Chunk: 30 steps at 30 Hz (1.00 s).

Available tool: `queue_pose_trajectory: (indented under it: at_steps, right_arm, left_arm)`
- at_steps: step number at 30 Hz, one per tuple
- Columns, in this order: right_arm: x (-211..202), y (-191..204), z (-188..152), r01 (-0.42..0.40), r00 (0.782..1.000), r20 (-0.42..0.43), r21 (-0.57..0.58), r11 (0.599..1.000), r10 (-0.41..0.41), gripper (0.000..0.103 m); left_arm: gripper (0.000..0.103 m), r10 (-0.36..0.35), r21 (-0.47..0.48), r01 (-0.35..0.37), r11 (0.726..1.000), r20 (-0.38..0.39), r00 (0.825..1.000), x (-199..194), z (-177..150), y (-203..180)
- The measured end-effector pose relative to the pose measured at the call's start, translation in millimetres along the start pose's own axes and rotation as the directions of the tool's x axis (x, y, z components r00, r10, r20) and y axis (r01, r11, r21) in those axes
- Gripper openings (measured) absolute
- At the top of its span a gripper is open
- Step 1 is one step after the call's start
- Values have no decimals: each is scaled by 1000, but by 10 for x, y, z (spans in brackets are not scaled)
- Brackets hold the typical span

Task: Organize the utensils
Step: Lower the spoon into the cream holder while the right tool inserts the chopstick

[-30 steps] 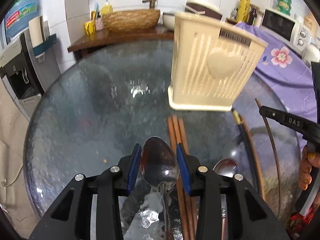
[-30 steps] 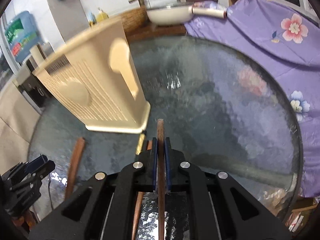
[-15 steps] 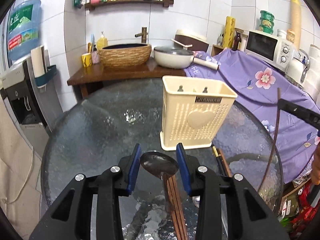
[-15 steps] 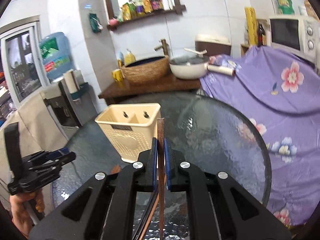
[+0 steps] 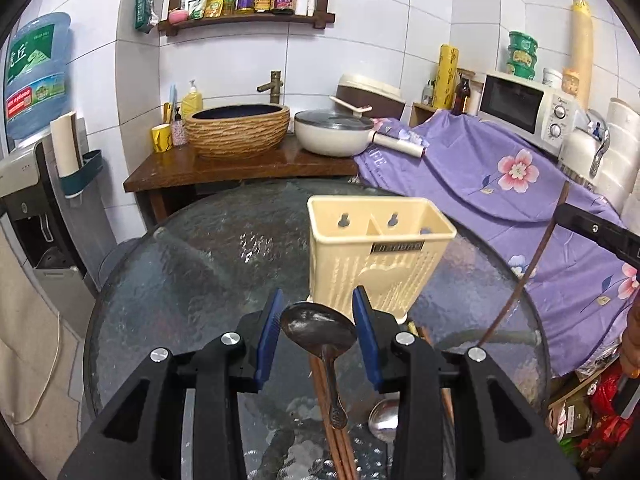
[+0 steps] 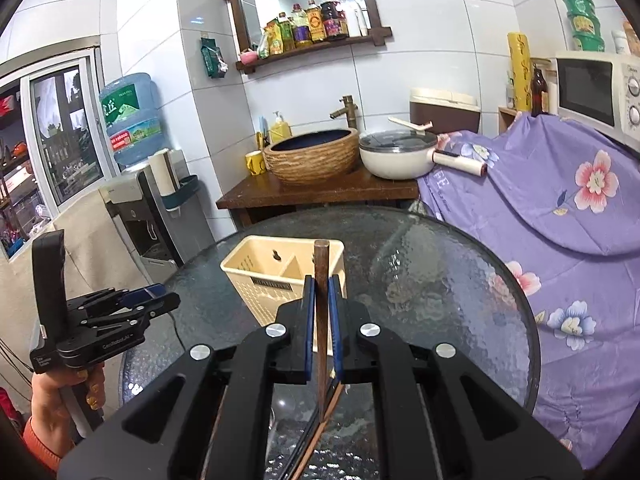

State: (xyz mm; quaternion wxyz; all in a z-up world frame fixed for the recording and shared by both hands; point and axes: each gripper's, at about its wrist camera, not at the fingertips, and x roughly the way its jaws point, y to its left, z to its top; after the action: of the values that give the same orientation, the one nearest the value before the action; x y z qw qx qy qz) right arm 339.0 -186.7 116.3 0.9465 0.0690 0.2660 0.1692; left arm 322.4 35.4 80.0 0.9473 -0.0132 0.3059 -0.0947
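Note:
My left gripper (image 5: 318, 320) is shut on the bowl of a metal spoon (image 5: 320, 332), whose handle hangs down over the round glass table (image 5: 180, 280). Just beyond it stands a cream slotted utensil holder (image 5: 380, 264) with two compartments. Brown chopsticks (image 5: 340, 444) and a second spoon (image 5: 384, 420) lie on the glass below. My right gripper (image 6: 320, 304) is shut on one brown chopstick (image 6: 321, 264), which stands upright in front of the holder (image 6: 276, 280). More chopsticks (image 6: 316, 436) lie beneath it. In the right wrist view the left gripper (image 6: 160, 298) is at the left, held by a hand (image 6: 68, 396).
Behind the table, a wooden counter (image 5: 240, 168) carries a woven basin (image 5: 240, 128) and a white lidded pan (image 5: 332, 136). A purple floral cloth (image 5: 500, 176) covers the right side, under a microwave (image 5: 524, 108). A water dispenser (image 5: 36, 200) stands at the left.
Both grippers have risen from the table, the left with the spoon and the right with the chopstick. The holder now sits lower and farther off, its open top showing.

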Motion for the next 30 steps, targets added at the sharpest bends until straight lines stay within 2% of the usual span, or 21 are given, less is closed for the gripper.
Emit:
queue_pose_trajectory:
  at_steps: [3,8,13,17,21,30]
  right_arm:
    - [-56,53,187,-15,1000,16,-14,1000,15,8]
    - [-147,192,653,-27,999,46,-47,999,29,8]
    - [-167,326,1236,-18,995,94,-54,998,23,8]
    - [-97,391,1635,10,990,143,-42,999,-4,8]
    - [152,396,1685,34,991,131,-39,999,-28,8]
    - [873,195,1140,47,999,-1,-13,999,-47,8]
  left_arm:
    - [35,-58,-23,58,998,8,998,-63,179,5]
    - [35,-73,-13,74,997,96,993,-259,738,-45]
    - [35,-71,-33,77,997,151,986,-254,1289,-73]
    - [35,-37,-47,45,998,167,985,-34,1590,-86]
    - [35,-26,-58,33,998,126,992,293,1638,-87]
    - [35,14,-47,-12,999,28,1000,930,1195,-56]
